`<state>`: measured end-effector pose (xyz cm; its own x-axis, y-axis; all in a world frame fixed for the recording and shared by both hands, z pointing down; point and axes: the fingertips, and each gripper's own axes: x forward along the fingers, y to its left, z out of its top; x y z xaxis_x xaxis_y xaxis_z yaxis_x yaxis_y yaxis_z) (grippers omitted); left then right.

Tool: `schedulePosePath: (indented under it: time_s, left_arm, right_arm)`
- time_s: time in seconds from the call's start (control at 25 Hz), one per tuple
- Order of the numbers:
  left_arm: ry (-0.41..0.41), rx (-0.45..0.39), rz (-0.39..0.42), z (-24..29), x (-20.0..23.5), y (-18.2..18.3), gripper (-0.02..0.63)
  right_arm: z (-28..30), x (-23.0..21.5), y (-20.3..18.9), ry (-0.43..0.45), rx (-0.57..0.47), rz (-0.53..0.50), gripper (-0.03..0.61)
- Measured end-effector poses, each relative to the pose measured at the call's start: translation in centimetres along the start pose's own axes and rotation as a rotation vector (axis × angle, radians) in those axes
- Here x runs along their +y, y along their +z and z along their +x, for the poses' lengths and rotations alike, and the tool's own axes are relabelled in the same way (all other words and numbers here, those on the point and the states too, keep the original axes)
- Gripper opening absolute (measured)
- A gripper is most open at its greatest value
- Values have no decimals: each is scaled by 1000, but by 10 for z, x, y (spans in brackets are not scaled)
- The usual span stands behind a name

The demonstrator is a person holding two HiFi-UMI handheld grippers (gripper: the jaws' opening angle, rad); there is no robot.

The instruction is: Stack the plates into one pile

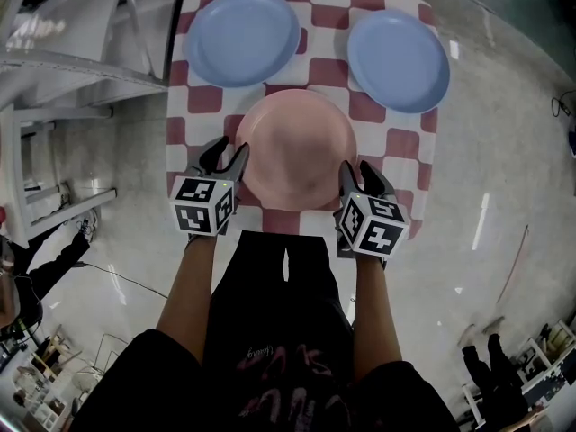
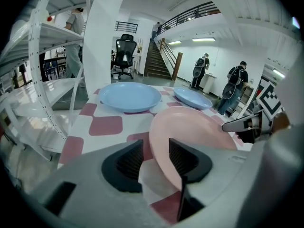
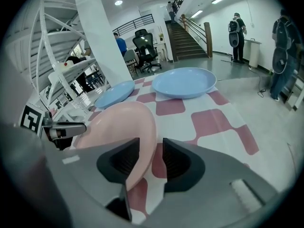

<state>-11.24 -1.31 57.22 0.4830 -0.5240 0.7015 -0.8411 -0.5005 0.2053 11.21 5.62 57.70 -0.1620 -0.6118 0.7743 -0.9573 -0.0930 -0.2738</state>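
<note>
— What are your grippers doing?
— My left gripper (image 1: 229, 152) and right gripper (image 1: 358, 171) are both gaping wide, each straddling the pink plate (image 1: 297, 147)'s rim without pinching it.
— And the plates?
— The pink plate is lying nearest on the checkered tablecloth (image 1: 205, 99). The left blue plate (image 1: 241, 36) and right blue plate (image 1: 398, 58) are sitting beyond, unstacked.

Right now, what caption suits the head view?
Both open, left claw and right claw flank the pink plate; two blue plates wait on the checkered cloth.

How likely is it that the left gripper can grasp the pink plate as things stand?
Probably yes: the left gripper is open, the pink plate's rim already sits between its jaws, and nothing blocks it.
</note>
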Motion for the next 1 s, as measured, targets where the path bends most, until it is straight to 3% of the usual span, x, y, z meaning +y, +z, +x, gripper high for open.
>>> schedulePosePath:
  time_s: [0.88, 1.0]
  left_arm:
    - [-15, 44, -14, 24, -1, -18, 132]
    - [-7, 50, -30, 25, -1, -20, 92]
  right_arm:
    - [28, -1, -16, -18, 61, -8, 165]
    - [30, -1, -16, -24, 68, -21, 146]
